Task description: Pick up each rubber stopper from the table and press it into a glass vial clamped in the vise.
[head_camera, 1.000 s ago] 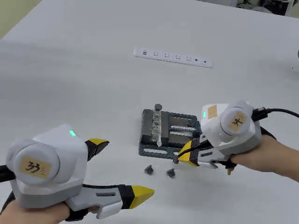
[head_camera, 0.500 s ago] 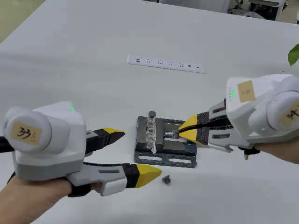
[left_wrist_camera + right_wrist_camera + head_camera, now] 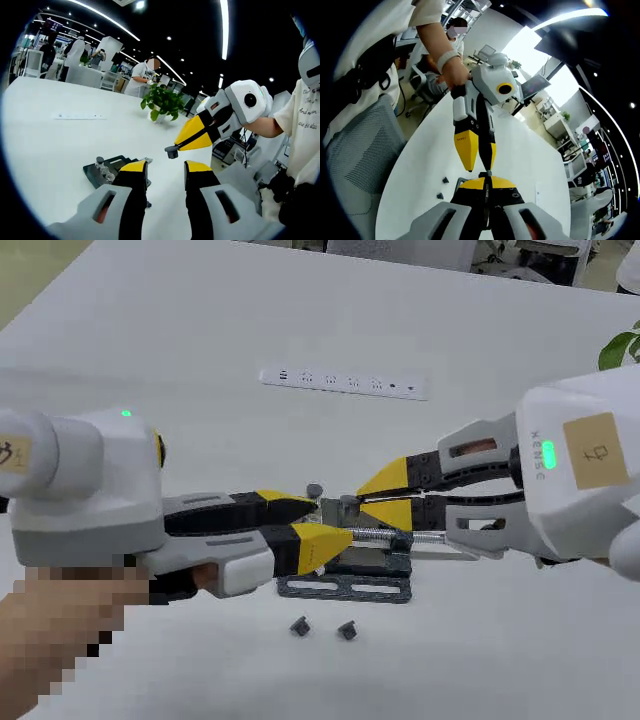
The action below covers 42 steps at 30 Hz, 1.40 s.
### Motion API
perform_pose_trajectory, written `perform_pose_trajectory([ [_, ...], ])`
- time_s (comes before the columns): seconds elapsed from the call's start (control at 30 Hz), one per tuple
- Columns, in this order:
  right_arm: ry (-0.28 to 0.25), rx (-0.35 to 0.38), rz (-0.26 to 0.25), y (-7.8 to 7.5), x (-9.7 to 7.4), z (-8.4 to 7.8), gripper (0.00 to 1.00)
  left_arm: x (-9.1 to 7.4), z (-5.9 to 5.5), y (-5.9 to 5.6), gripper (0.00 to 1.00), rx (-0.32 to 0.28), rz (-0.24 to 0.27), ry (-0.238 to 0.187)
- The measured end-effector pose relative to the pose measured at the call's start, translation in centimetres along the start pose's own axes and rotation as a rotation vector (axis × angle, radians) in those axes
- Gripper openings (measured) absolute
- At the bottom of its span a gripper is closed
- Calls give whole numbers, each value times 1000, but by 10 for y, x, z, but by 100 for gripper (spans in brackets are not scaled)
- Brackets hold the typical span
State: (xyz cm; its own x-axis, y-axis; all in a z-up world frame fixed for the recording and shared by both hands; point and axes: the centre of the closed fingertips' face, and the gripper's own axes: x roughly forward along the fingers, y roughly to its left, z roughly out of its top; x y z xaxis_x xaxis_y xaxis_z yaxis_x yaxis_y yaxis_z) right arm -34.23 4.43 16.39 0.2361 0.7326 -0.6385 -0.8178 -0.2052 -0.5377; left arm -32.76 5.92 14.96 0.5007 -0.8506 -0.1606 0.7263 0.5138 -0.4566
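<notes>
The dark vise (image 3: 345, 585) stands mid-table, with clear glass vials (image 3: 101, 165) in its jaws; one vial wears a grey stopper (image 3: 314, 490). My right gripper (image 3: 352, 502) hovers over the vise, shut on a small grey rubber stopper (image 3: 171, 151). My left gripper (image 3: 318, 522) comes in from the left, open with nothing between its fingers, its tips almost meeting the right gripper's tips. Two loose stoppers (image 3: 299, 626) (image 3: 346, 630) lie on the table in front of the vise. The grippers hide most of the vials in the head view.
A white power strip (image 3: 345, 383) lies on the table beyond the vise. A potted plant (image 3: 162, 102) stands at the table's far right. People and chairs show beyond the table's edge in both gripper views.
Both grippers have risen and closed in on each other, tip to tip above the vise. The right one has kept the stopper it held. The head camera has shifted.
</notes>
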Motion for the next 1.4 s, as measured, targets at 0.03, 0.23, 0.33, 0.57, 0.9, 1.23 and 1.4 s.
perform_pose_trajectory([
  [0.03,0,-5,7,1,1,1,0,0,0,0,24,3,-2,2],
  [0.23,-26,-45,8,2,3,10,0,-2,1,-6,14,-17,-44,-5],
  [0.33,-37,-69,11,3,4,14,0,-2,2,-9,13,-27,-57,-11],
  [0.57,-49,-90,28,5,3,17,0,-2,2,-17,8,-35,-102,-11],
  [0.9,-67,-99,26,5,2,22,0,-3,6,-21,5,-87,-132,-40],
  [1.23,-87,-71,7,1,-1,25,0,-4,11,-25,5,-157,-156,-83],
  [1.4,-81,-71,17,5,0,24,0,-4,8,-28,4,-158,-159,-67],
])
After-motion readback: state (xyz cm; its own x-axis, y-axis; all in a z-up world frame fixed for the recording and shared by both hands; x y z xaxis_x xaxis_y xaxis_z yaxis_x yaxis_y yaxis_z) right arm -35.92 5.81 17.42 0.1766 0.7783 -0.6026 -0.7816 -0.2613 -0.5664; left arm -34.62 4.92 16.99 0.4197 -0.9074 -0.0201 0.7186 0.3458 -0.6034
